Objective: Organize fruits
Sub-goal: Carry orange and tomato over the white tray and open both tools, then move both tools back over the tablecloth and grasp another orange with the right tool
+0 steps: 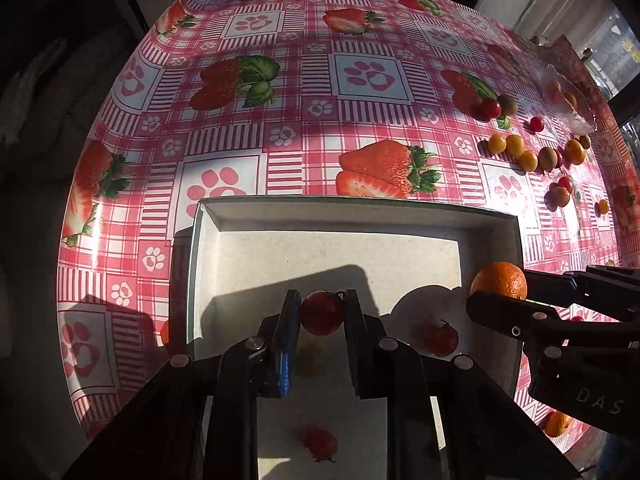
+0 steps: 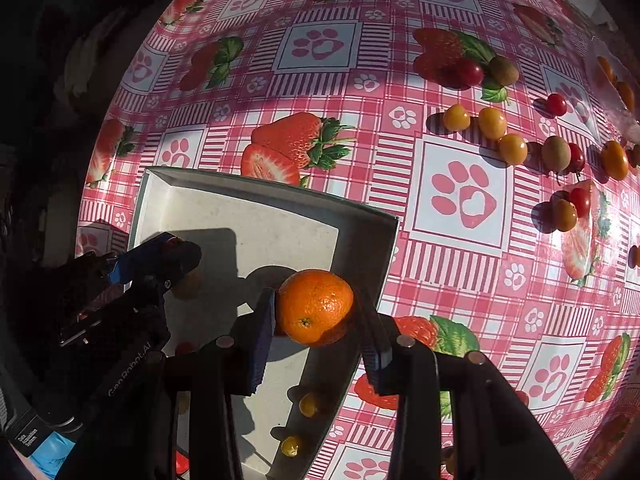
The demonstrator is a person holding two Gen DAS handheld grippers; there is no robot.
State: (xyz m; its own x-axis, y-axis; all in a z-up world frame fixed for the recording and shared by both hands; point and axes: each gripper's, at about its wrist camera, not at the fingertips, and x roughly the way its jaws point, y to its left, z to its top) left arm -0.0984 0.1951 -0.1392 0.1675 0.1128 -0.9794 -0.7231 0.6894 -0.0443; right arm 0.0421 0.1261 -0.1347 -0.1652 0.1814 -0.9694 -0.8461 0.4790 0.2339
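My left gripper [image 1: 322, 312] is shut on a red cherry tomato [image 1: 322, 313] and holds it over the white cardboard tray [image 1: 360, 210]. Two more red tomatoes [image 1: 442, 338] lie inside the tray. My right gripper [image 2: 316, 308] is shut on an orange [image 2: 315, 307] above the tray's right wall [image 2: 360, 240]; it also shows in the left wrist view [image 1: 499, 280]. Two small yellow fruits [image 2: 309, 404] lie in the tray near its right wall. The left gripper shows at the left of the right wrist view [image 2: 176, 252].
Several loose yellow, red and green small fruits [image 2: 492, 123] are scattered on the strawberry-print tablecloth [image 2: 320, 48] at the right. A clear plastic bag [image 1: 568, 88] lies at the far right edge. Another orange [image 1: 557, 424] lies right of the tray.
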